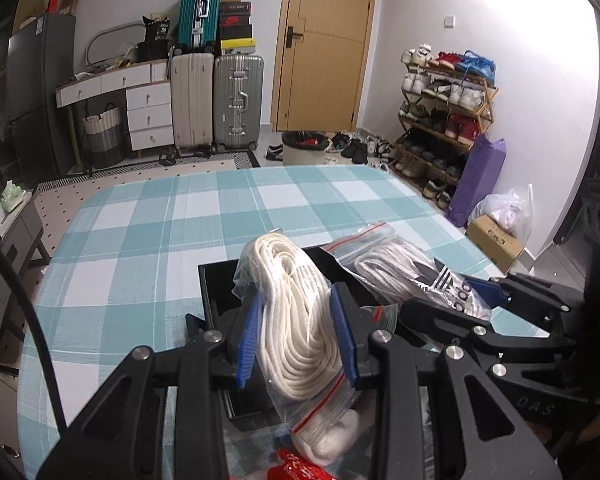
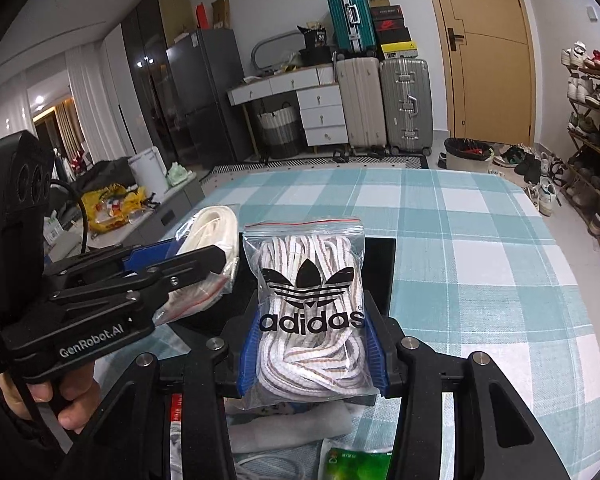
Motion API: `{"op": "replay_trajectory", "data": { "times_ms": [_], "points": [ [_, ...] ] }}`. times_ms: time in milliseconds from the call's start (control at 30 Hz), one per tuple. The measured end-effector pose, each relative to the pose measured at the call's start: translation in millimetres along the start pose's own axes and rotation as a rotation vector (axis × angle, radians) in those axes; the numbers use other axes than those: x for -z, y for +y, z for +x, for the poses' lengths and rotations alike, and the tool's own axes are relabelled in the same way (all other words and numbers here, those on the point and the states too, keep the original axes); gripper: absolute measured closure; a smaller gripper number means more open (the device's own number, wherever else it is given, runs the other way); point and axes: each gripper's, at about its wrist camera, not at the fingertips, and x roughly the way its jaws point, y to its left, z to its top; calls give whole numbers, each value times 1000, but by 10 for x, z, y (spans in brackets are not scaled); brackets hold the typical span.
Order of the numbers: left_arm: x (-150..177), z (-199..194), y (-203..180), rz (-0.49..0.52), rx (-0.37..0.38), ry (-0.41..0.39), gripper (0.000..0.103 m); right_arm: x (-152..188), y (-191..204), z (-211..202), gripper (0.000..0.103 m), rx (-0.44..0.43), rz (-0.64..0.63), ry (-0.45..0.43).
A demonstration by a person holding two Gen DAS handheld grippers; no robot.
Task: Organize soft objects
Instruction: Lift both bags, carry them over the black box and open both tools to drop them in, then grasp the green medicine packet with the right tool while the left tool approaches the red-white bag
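Background of the room. A teal suitcase [image 1: 200, 12] stands on top of a beige suitcase [image 1: 192, 102], with a silver suitcase [image 1: 238, 102] just beside it. Left of these stands a white drawer unit [image 1: 148, 114] and a striped laundry basket [image 1: 104, 136]. A wooden door [image 1: 324, 44] fills the far wall; a shoe rack [image 1: 444, 120] stands to its right, near a purple bag [image 1: 478, 178].

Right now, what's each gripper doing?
Left gripper: closed on the bag of white rope.
Right gripper: closed on the adidas bag of laces.
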Motion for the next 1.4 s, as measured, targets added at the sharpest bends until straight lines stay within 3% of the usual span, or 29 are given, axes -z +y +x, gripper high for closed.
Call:
{"op": "replay_trajectory", "data": {
  "times_ms": [33, 433, 567, 600, 667, 733, 767, 800, 833, 933, 1100, 1400],
  "points": [
    [8, 23, -2, 4, -3, 4, 70, -2, 4, 27, 59, 3, -7, 5],
    [61, 155, 0, 22, -2, 37, 67, -12, -1, 252, 59, 6, -47, 41],
    [61, 120, 42, 6, 7, 32, 62, -6, -3, 208, 49, 9, -59, 7],
    [60, 96, 51, 5, 7, 25, 58, -4, -6, 184, 42, 13, -61, -4],
    [60, 8, 56, 7, 7, 6, 41, -2, -19, 114, 34, 31, -66, -29],
    [60, -75, 63, 3, 3, -14, 35, 3, -47, 33, 27, 40, -61, -43],
    [63, -113, 76, 2, 3, -17, 30, 9, -57, -4, 18, 43, -59, -45],
    [72, -155, 85, -2, 1, -21, 19, 15, -70, -45, 11, 43, -59, -47],
    [86, -215, 97, -12, -7, -38, 10, 29, -88, -120, 8, 42, -57, -62],
    [141, -390, 134, -35, -30, -76, 0, 64, -127, -294, 1, 27, -35, -73],
    [272, -545, 176, -49, -79, -56, 0, 147, -100, -543, 0, 45, -40, -83],
    [534, -878, 163, -36, -78, -83, 0, 344, -33, -895, 0, 60, -35, -96]
  ]
}}
